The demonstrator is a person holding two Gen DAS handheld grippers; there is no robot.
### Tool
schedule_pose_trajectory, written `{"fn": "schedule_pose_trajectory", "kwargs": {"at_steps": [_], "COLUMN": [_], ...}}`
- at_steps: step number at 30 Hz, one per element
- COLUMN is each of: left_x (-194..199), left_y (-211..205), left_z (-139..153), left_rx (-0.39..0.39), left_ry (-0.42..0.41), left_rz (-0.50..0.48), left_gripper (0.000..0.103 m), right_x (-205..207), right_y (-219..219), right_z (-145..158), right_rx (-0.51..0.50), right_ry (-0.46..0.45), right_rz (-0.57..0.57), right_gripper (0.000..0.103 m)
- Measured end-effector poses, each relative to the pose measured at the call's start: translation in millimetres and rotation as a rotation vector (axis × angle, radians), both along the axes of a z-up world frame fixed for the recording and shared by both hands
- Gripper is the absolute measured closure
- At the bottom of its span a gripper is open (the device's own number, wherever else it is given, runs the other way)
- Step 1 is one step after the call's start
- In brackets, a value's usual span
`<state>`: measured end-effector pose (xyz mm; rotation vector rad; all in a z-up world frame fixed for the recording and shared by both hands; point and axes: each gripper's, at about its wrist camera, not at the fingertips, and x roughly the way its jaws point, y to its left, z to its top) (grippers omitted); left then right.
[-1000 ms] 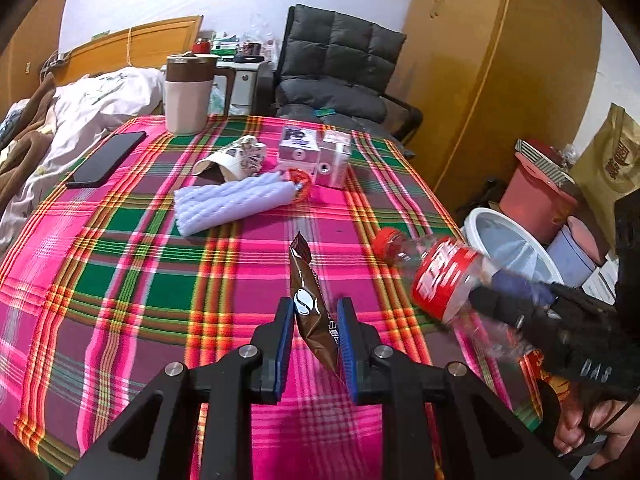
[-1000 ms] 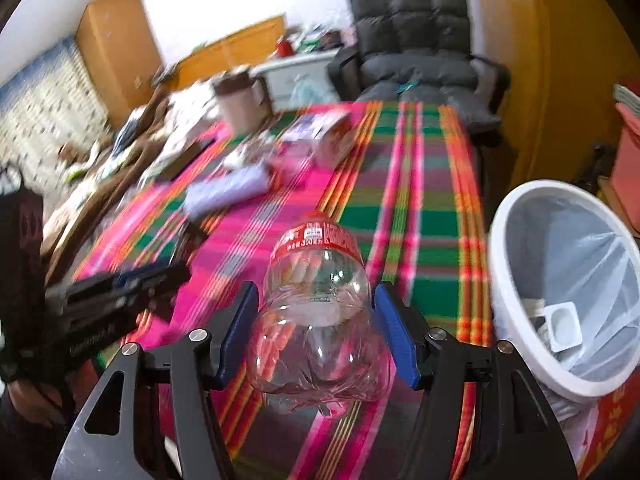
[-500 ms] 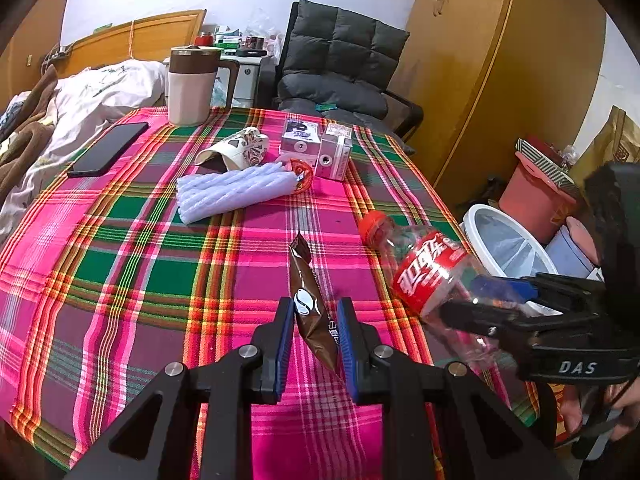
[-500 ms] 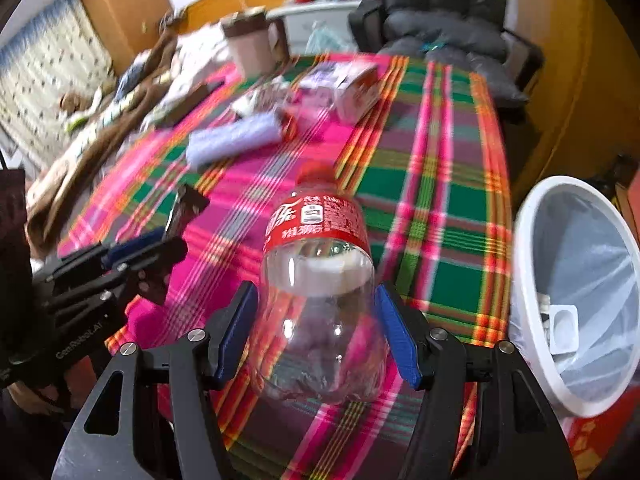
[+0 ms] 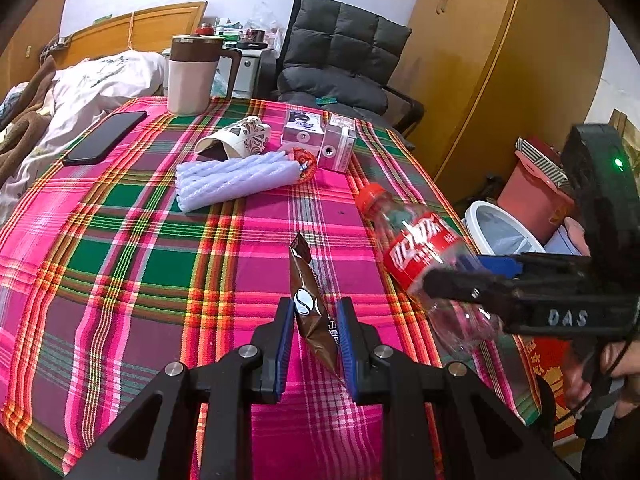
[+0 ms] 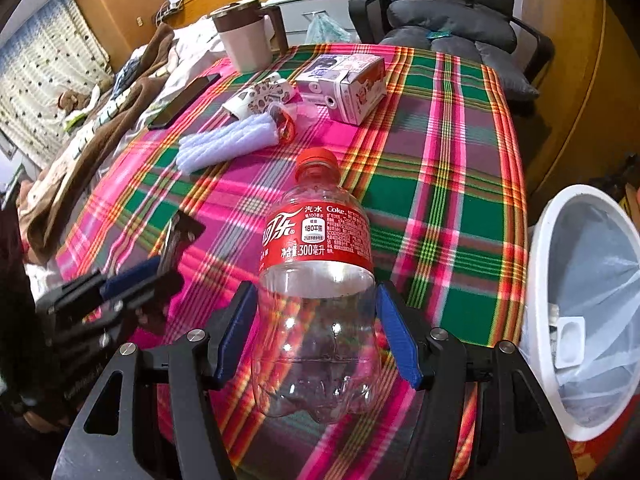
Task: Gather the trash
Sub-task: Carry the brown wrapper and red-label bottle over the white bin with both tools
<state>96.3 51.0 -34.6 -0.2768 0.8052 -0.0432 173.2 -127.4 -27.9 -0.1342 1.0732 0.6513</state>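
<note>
My left gripper [image 5: 312, 312] is shut on a brown snack wrapper [image 5: 310, 304] and holds it above the plaid table [image 5: 140, 240]. My right gripper [image 6: 316, 304] is shut on an empty Coke bottle [image 6: 316, 280] with a red cap, held over the table's right side; the bottle also shows in the left wrist view [image 5: 416, 256]. The left gripper and wrapper [image 6: 176, 236] appear at the left of the right wrist view. A white trash bin [image 6: 580, 280] with a liner stands beside the table on the right; it also shows in the left wrist view [image 5: 496, 228].
On the table lie a lilac foam sleeve [image 5: 236, 178], a paper cup on its side [image 5: 236, 142], a red wrapper [image 5: 304, 160], two small cartons [image 5: 320, 138], a phone [image 5: 106, 136] and a tall mug [image 5: 192, 76]. A grey chair [image 5: 340, 56] stands behind, a bed [image 5: 80, 88] to the left.
The right gripper with the bottle has moved back toward the table's near right edge and tilted the bottle more upright. The left gripper keeps hold of the wrapper, nearly unmoved.
</note>
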Motion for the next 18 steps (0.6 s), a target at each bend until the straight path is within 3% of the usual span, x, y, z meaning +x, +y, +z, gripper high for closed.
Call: {"fn": "schedule_pose_trajectory", "kwargs": {"at_steps": [4,18], "left_x": [0.2,0.0], "left_y": [0.0,-9.8], "left_z": [-0.4,8.0], "left_rx": [-0.002,0.013], "left_ry": [0.003,-0.014], "left_rz": [-0.001,-0.022], "left_gripper": [0.081,0.081], "right_x": [5.1,-15.9], "right_y": [-1.1,-35.3], "right_z": [-3.8,7.7], "right_rx": [0.042,0.163], "right_ry": [0.044,-0.023], "right_rz": [-0.008,-0.095], "right_gripper": [0.039,0.040]}}
